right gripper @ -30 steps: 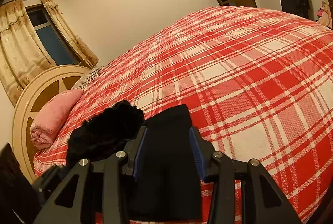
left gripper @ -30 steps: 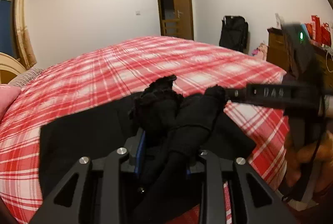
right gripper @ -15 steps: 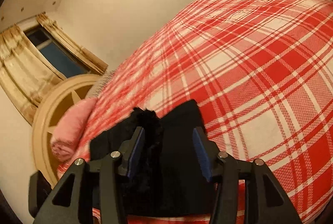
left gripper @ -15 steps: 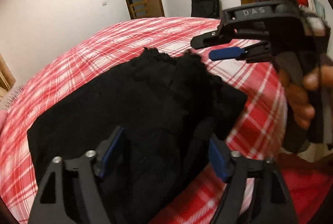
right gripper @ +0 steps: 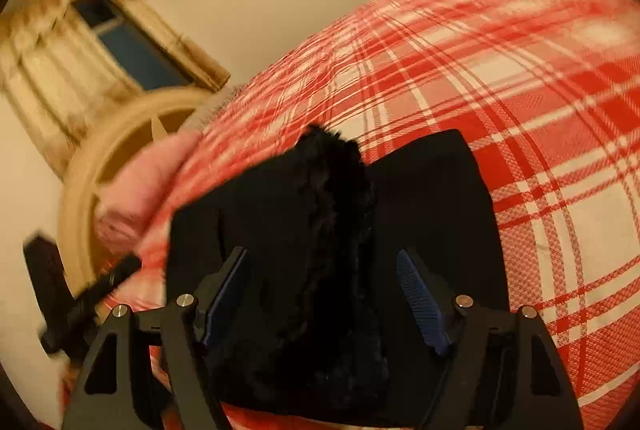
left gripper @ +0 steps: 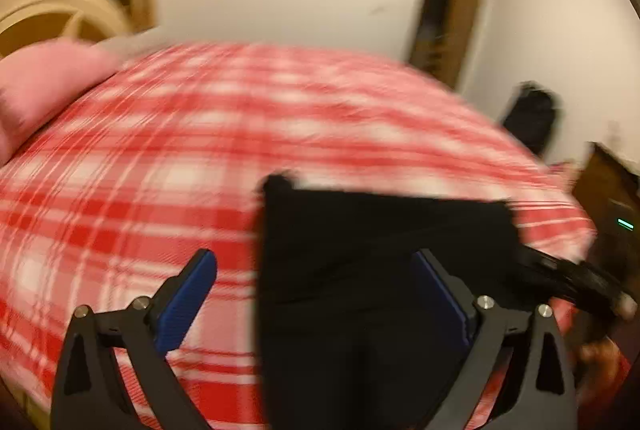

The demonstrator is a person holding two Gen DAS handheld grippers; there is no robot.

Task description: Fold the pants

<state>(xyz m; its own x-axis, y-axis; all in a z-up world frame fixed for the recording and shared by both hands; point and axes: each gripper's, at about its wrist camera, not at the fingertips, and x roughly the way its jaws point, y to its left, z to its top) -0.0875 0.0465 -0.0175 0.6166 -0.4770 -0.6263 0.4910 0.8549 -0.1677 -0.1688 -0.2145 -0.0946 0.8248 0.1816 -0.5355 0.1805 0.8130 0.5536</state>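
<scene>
The black pants [left gripper: 376, 270] lie folded on the red plaid bed [left gripper: 168, 158]. In the right wrist view the pants [right gripper: 320, 230] show a fuzzy black lining along a ridge in the middle. My left gripper [left gripper: 320, 294] is open and empty, with its jaws wide apart above the left edge of the pants. My right gripper [right gripper: 324, 294] is open, with its jaws on either side of the fuzzy ridge and not pinching it. The right gripper's fingers [left gripper: 568, 274] show at the right edge of the left wrist view. The left gripper shows as a dark shape [right gripper: 80, 294] in the right wrist view.
A pink pillow [left gripper: 44, 90] lies at the head of the bed by a round wooden headboard [right gripper: 104, 158]. A curtained window [right gripper: 120, 50] is behind it. A brown door [left gripper: 448, 14], a black bag [left gripper: 532, 118] and a wooden dresser [left gripper: 608, 190] stand beyond the bed.
Both grippers have let go of the pants and opened. The left gripper has swung left, so that it faces the headboard side. The pants have dropped flat onto the bed.
</scene>
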